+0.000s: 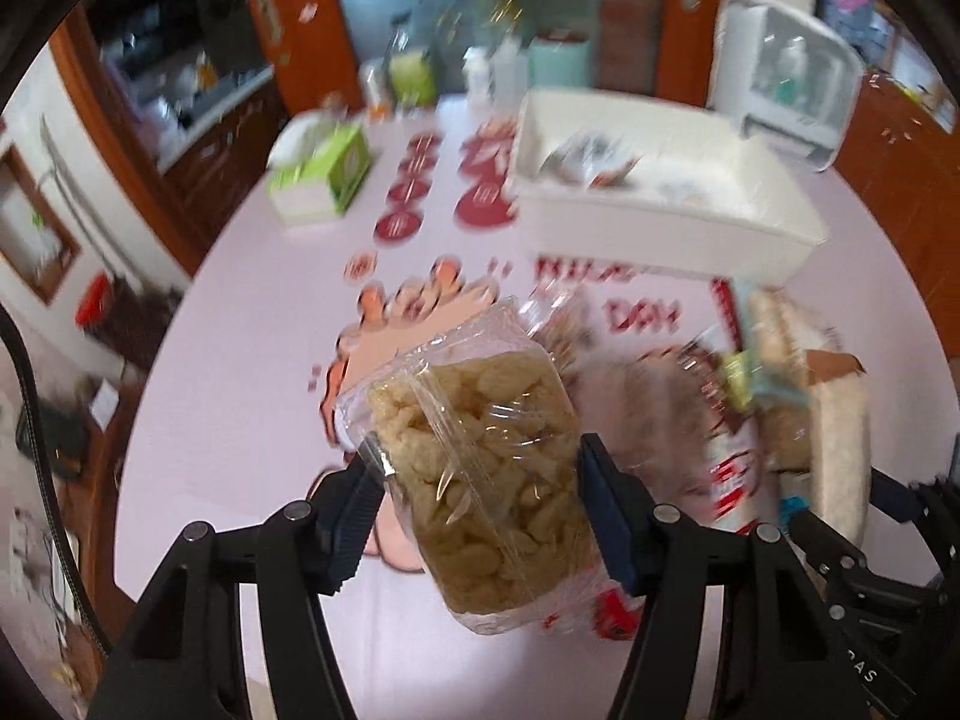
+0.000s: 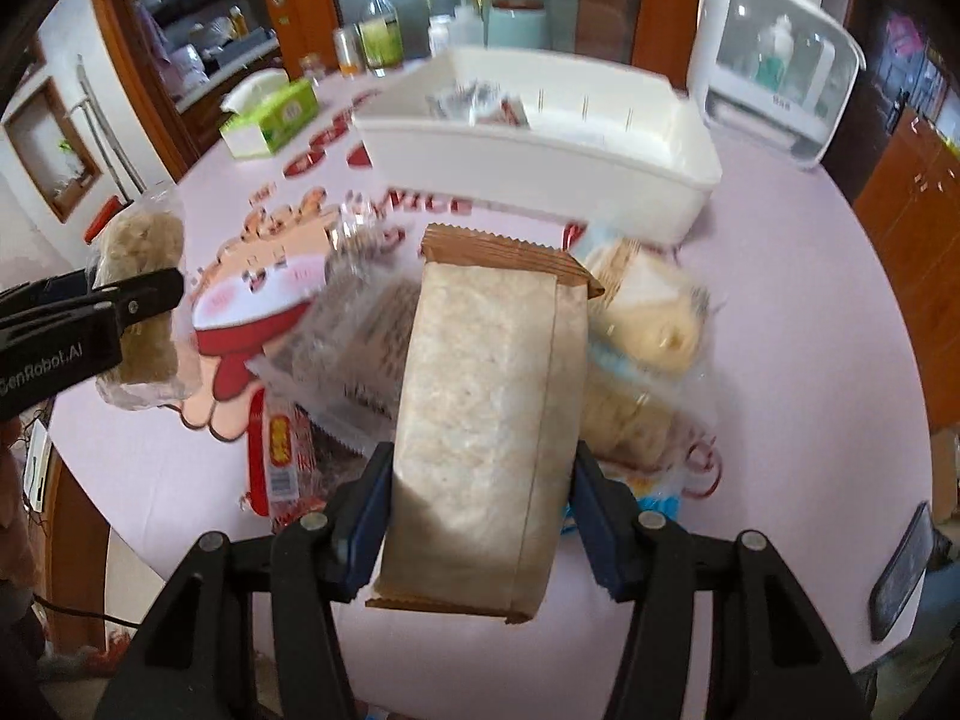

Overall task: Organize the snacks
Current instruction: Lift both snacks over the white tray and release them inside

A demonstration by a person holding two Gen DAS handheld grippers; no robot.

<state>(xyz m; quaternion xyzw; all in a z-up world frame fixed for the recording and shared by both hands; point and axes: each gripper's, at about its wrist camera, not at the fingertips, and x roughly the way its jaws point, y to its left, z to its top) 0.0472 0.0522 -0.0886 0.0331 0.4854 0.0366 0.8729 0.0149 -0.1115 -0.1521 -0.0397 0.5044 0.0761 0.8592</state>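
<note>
My left gripper (image 1: 480,474) is shut on a clear bag of pale puffed snacks (image 1: 480,468) and holds it above the pink table. It also shows at the left of the right wrist view (image 2: 144,324). My right gripper (image 2: 480,486) is shut on a tall brown-edged packet of pale crackers (image 2: 492,420), lifted over a pile of snack packets (image 2: 636,324). A white bin (image 2: 540,162) with a few packets inside stands beyond the pile; it also shows in the left wrist view (image 1: 660,222).
A green tissue box (image 2: 270,120) sits at the far left of the table. A white appliance with a clear cover (image 2: 774,66) stands at the far right. Bottles and jars (image 2: 378,30) line the back edge. A phone (image 2: 900,576) lies near the right edge.
</note>
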